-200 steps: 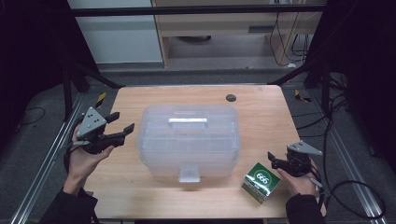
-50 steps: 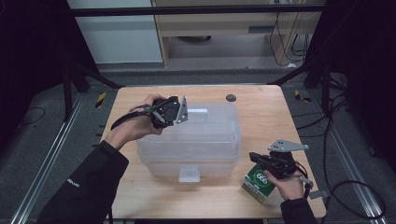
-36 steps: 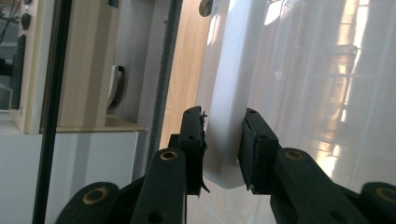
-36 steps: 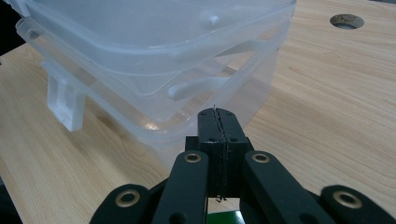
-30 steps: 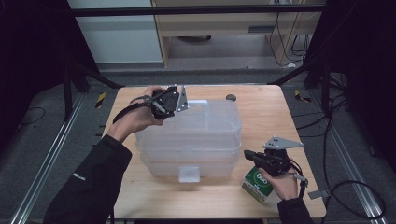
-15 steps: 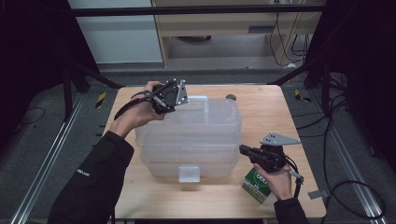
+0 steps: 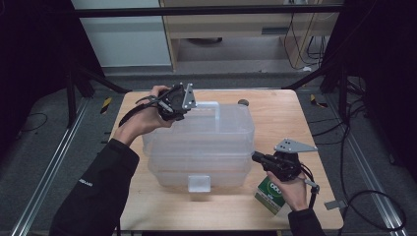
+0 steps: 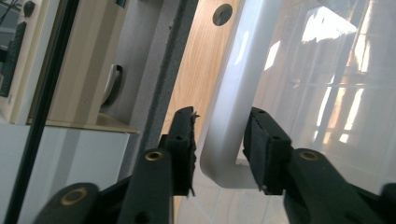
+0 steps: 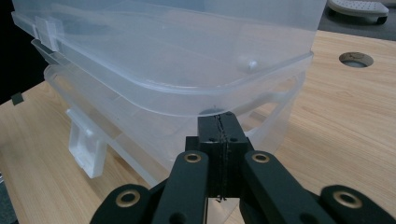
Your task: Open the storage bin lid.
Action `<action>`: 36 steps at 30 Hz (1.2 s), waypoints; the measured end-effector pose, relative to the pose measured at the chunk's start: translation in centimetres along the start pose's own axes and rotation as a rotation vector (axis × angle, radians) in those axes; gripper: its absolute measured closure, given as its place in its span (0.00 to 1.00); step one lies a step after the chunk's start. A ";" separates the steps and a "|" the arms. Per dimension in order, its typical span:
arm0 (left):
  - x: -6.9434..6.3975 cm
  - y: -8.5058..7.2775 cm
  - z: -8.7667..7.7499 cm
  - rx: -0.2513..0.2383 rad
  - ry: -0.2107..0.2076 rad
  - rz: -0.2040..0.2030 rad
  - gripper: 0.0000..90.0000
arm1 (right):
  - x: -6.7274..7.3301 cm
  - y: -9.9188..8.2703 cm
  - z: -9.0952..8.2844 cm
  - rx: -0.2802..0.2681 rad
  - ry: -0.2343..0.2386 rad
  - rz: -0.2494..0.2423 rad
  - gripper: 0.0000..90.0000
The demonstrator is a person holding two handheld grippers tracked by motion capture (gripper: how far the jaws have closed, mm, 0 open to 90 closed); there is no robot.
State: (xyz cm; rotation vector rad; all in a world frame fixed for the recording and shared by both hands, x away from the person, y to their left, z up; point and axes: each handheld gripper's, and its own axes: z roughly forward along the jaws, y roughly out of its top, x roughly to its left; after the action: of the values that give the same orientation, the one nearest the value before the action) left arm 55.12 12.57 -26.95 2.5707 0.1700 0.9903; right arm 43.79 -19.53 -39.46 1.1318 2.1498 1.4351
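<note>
A: Where is the box, and what does it look like?

B: The box [image 7: 199, 147] sits mid-table, a clear plastic tub under a clear lid [image 7: 216, 120]. The lid carries one white handle [image 7: 214, 109] and is lifted at its far edge, tilted over the tub. One front latch [image 7: 198, 183] hangs at the near wall.

A: State of your left gripper?

B: My left gripper [image 8: 219, 140] straddles the handle near its bend. The jaws have just been opening; in the left gripper view a gap shows on each side of the handle, so the pads do not press on it.

A: And the right?

B: My right gripper [image 9: 219, 135] has its jaws together, nothing between them. The tips sit at the box's near right corner, just under the lid rim; I cannot tell whether they touch.

A: Room to move?

B: Bare table [image 7: 290, 118] lies right of the box as far as the edge. A narrower strip lies in front. At the left the box sits close to the table edge. One green carton [image 7: 269, 194] stands under my right hand, near the front right corner.

A: Count?

B: One box, one lid, one handle, one carton, one hole [image 7: 243, 102] in the tabletop behind the box.
</note>
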 end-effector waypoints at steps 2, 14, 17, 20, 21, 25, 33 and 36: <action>0.0 -0.2 -0.2 -0.009 -0.001 -0.017 0.63 | 0.0 0.0 0.0 0.001 0.000 0.000 1.00; -0.3 -3.6 -3.7 -0.156 -0.006 -0.217 0.55 | 0.1 0.0 0.0 0.006 -0.005 0.001 1.00; -0.6 -4.7 -4.4 -0.176 0.005 -0.252 0.56 | 0.1 0.1 0.0 0.009 -0.006 0.000 1.00; -0.8 -5.5 -4.9 -0.206 0.006 -0.290 0.57 | 0.1 0.1 0.0 0.009 -0.007 -0.002 1.00; -1.0 -6.5 -5.3 -0.236 0.009 -0.335 0.57 | 0.1 0.1 0.0 0.008 -0.006 -0.001 1.00; -1.5 -8.5 -6.2 -0.277 0.039 -0.414 0.58 | 0.1 0.1 0.0 0.011 -0.008 -0.002 1.00; -2.1 -11.3 -7.5 -0.333 0.079 -0.543 0.64 | 0.1 0.1 0.0 0.011 -0.009 -0.002 1.00; -2.5 -12.6 -7.8 -0.365 0.113 -0.593 0.67 | 0.1 0.1 0.0 0.012 -0.009 -0.002 1.00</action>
State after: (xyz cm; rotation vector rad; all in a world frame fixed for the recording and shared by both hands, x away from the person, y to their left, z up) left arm 48.33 25.93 -28.04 1.9549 0.6704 0.8367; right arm 43.78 -19.42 -39.40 1.1375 2.1563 1.4151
